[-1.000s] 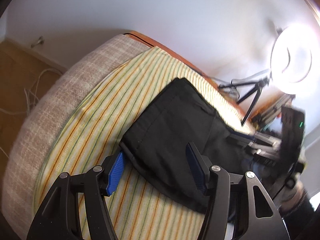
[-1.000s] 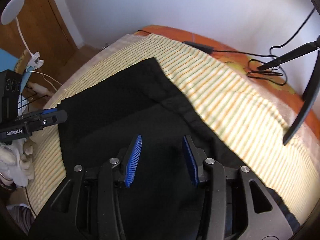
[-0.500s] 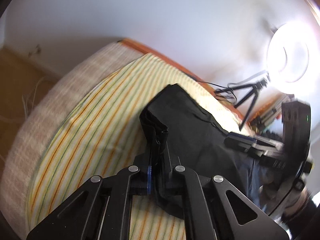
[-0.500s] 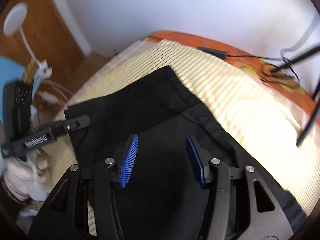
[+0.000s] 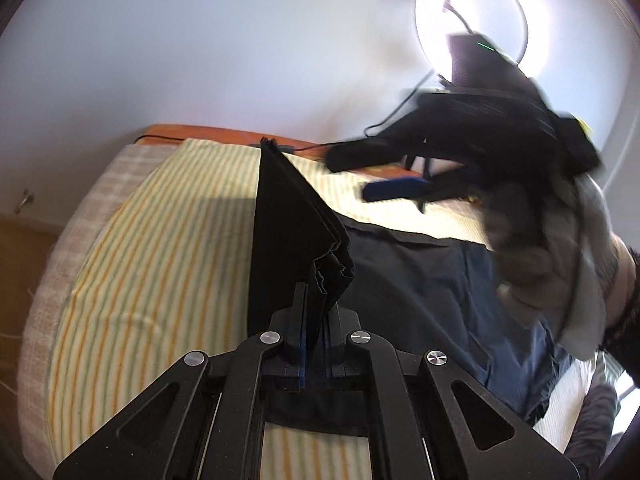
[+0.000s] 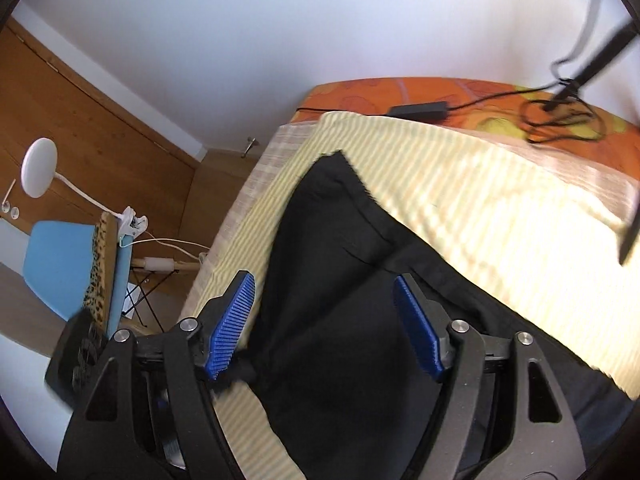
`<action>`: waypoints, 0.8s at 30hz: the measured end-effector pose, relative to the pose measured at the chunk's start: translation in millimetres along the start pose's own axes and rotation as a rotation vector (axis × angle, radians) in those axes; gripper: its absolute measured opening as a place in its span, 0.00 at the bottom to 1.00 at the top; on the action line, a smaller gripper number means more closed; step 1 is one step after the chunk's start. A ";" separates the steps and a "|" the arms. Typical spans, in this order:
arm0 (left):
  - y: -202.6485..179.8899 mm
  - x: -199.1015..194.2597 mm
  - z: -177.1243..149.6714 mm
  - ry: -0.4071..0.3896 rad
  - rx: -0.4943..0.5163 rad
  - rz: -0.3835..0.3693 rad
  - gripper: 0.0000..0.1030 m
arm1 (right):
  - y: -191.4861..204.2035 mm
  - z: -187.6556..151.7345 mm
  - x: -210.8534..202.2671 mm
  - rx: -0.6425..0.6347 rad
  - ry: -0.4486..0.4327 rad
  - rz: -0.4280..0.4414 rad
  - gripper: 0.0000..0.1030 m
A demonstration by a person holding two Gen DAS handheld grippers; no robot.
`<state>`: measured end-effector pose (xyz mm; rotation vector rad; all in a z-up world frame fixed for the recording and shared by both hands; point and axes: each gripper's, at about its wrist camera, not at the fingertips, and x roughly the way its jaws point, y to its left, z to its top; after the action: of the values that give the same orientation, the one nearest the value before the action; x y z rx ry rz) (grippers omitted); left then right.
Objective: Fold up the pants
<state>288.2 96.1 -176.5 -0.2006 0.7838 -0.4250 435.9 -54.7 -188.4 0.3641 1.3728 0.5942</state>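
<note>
Black fabric: the pants (image 5: 296, 240) are spread on the striped sheet (image 5: 160, 264), one edge raised in a taut, pleated ridge.
Left gripper (image 5: 314, 344): its jaws are clamped tight on the bunched edge of the pants.
Right gripper (image 6: 326, 324): its jaws have just been opening and are held wide above the pants; cloth is seen between the blue pads (image 6: 418, 330), but nothing is pinched.
Step in hand: judged to be the start of a fold, the edge being lifted.
Next move: the raised edge probably needs carrying across the pants and laying down flat, with the right gripper free to pin or smooth.
Beyond the pants: an orange mattress edge (image 6: 400, 92) with a cable, a white wall, a ring light (image 5: 472, 20), a blue chair (image 6: 56, 264).
</note>
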 end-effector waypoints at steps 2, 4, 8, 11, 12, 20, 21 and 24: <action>-7.6 -1.6 1.3 0.005 0.023 -0.017 0.04 | 4.1 4.4 10.8 0.001 0.022 -0.015 0.73; -13.1 -3.4 2.1 0.008 0.038 -0.027 0.04 | 6.0 4.8 14.9 0.000 0.023 -0.069 0.65; -28.1 -2.1 5.0 0.015 0.045 -0.055 0.04 | 1.1 -4.3 12.4 0.008 0.028 -0.091 0.08; -38.8 -2.7 5.1 0.021 0.046 -0.081 0.04 | -3.6 -11.2 -3.0 -0.006 0.000 -0.109 0.06; -44.4 -3.0 5.6 0.022 0.053 -0.088 0.04 | -6.5 -13.9 -10.8 -0.003 -0.008 -0.112 0.06; -110.3 -5.7 11.1 0.033 0.121 -0.173 0.04 | -18.9 -33.2 -84.5 -0.026 -0.080 -0.140 0.05; -116.6 -5.7 11.2 0.034 0.126 -0.181 0.04 | -23.0 -37.2 -96.3 -0.024 -0.090 -0.142 0.05; -144.8 -3.8 11.0 0.040 0.159 -0.213 0.04 | -36.7 -50.0 -126.4 -0.012 -0.116 -0.152 0.05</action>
<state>251.1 -31.9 -118.8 -0.1278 0.7669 -0.6915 382.8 -163.6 -116.5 0.2770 1.2721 0.4486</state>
